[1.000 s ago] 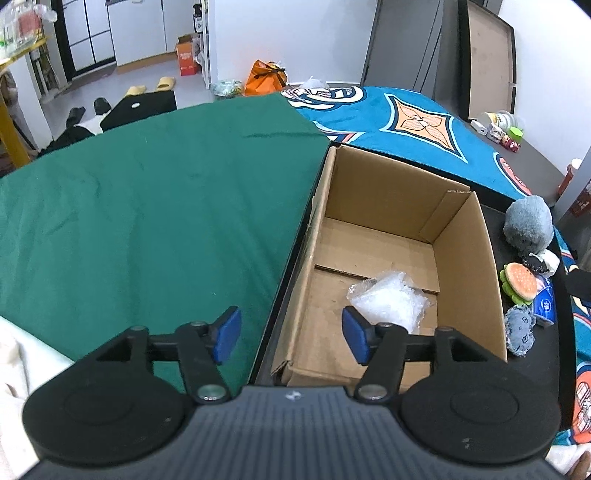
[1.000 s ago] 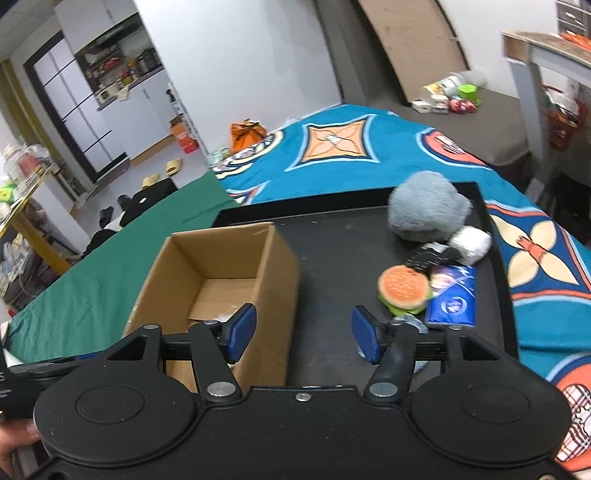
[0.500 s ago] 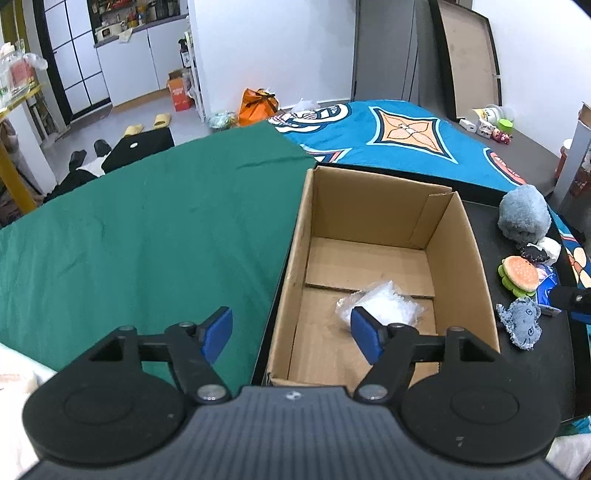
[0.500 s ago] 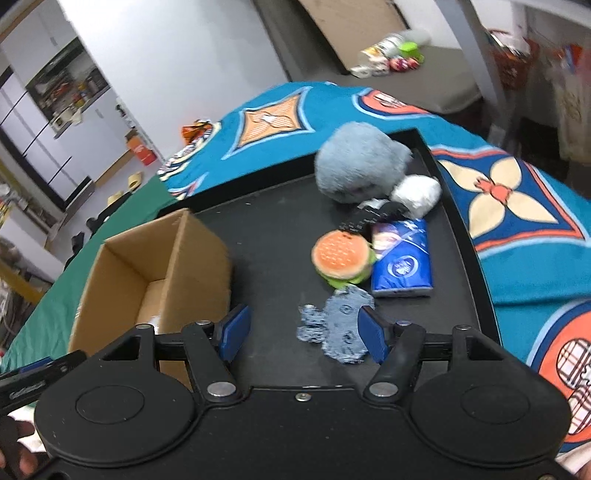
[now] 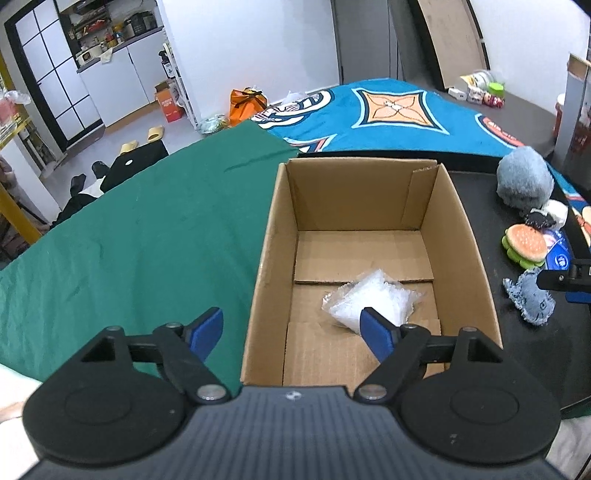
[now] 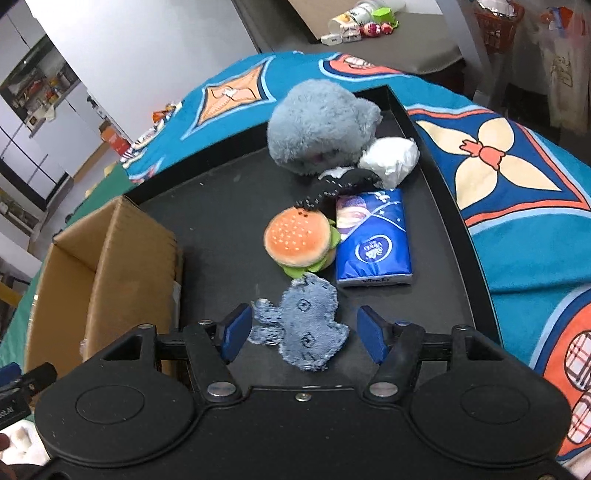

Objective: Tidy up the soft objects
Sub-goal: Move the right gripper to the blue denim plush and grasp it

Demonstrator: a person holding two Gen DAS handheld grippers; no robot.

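Observation:
A cardboard box (image 5: 458,218) (image 6: 122,258) stands open on a black tray (image 6: 229,206). Inside it lies a clear plastic bag (image 5: 369,299). My left gripper (image 5: 291,332) hovers over the box's near-left corner, its jaws opening, nothing between them. My right gripper (image 6: 304,330) is open, low over the tray, with a frayed denim patch (image 6: 306,325) (image 5: 530,295) lying between its fingers, untouched. Beyond the patch sit a plush burger (image 6: 299,240) (image 5: 524,243), a blue tissue pack (image 6: 373,240), a black knitted piece (image 6: 336,188), a white wad (image 6: 391,157) and a grey furry plush (image 6: 321,129) (image 5: 522,181).
A green cloth (image 5: 129,229) covers the surface left of the box. A blue patterned cloth (image 5: 391,114) (image 6: 517,177) lies behind and right of the tray. The tray's raised rim (image 6: 454,221) runs along the right side. Small toys (image 6: 354,29) stand on a far grey surface.
My right gripper sank and moved right from beside the box to the denim patch, which now sits between its fingers. My left gripper widened and rolled level over the box.

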